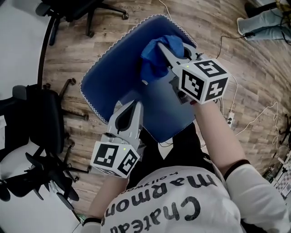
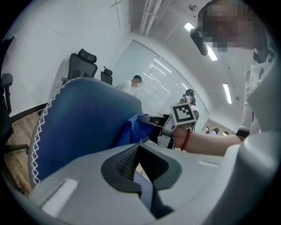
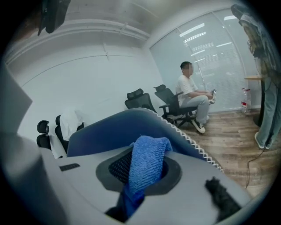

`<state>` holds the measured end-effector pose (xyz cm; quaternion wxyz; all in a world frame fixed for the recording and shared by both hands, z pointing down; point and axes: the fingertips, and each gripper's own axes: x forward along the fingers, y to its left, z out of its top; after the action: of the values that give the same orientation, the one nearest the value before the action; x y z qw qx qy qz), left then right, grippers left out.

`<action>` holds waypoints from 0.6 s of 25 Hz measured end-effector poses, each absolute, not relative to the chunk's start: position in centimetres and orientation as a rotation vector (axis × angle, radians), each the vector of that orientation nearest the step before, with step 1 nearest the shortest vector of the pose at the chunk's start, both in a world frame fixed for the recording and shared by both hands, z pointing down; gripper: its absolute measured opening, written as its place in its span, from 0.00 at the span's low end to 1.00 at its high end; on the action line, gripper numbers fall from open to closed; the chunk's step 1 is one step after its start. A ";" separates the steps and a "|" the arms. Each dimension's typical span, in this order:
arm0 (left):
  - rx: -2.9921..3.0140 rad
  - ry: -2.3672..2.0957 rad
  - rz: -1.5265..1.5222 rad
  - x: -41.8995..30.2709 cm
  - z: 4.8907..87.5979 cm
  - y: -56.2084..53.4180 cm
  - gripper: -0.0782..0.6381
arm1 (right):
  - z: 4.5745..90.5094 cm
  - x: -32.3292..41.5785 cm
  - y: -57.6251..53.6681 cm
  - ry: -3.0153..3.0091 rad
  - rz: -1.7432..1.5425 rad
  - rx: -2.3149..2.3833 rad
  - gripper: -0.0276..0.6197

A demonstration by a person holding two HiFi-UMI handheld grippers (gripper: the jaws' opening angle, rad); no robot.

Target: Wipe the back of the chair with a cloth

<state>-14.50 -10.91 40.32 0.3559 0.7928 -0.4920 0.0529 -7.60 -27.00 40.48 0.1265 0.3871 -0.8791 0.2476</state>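
Observation:
A blue chair back (image 1: 119,61) with white zigzag stitching along its rim fills the middle of the head view. A blue cloth (image 1: 157,61) is bunched on its upper part, with my right gripper (image 1: 166,52) shut on it. In the right gripper view the cloth (image 3: 149,154) hangs out between the jaws of the right gripper (image 3: 141,176), with the chair back (image 3: 109,129) just behind. My left gripper (image 1: 135,107) is shut at the chair back's near edge. From the left gripper (image 2: 139,165) the chair back (image 2: 83,118) rises at the left, and the cloth (image 2: 134,129) shows beyond.
Black office chairs (image 1: 45,118) stand at the left and at the top left (image 1: 77,9), beside a white desk (image 1: 18,32). Cables and a power strip (image 1: 229,119) lie on the wooden floor at the right. A person (image 3: 189,94) sits on a chair farther back.

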 end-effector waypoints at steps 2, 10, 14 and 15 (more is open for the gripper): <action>2.043 -1.266 0.136 -14.4 40.6 -11.0 0.12 | 40.7 -6.3 -27.7 -2.541 0.719 1.181 0.13; 2.025 -1.253 0.133 -14.1 41.2 -10.6 0.12 | 41.0 -1.6 -29.6 -2.476 0.738 1.364 0.13; 2.016 -1.257 0.139 -14.5 41.8 -10.2 0.12 | 40.8 -3.1 -28.6 -2.499 0.741 1.336 0.13; 2.013 -1.259 0.144 -14.5 42.1 -10.1 0.12 | 40.9 -4.1 -27.9 -2.512 0.738 1.296 0.13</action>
<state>-14.55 -10.08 42.12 0.3721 0.7855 -0.4913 0.0561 -4.11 -27.89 40.94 0.1100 0.4409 -0.8547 0.2509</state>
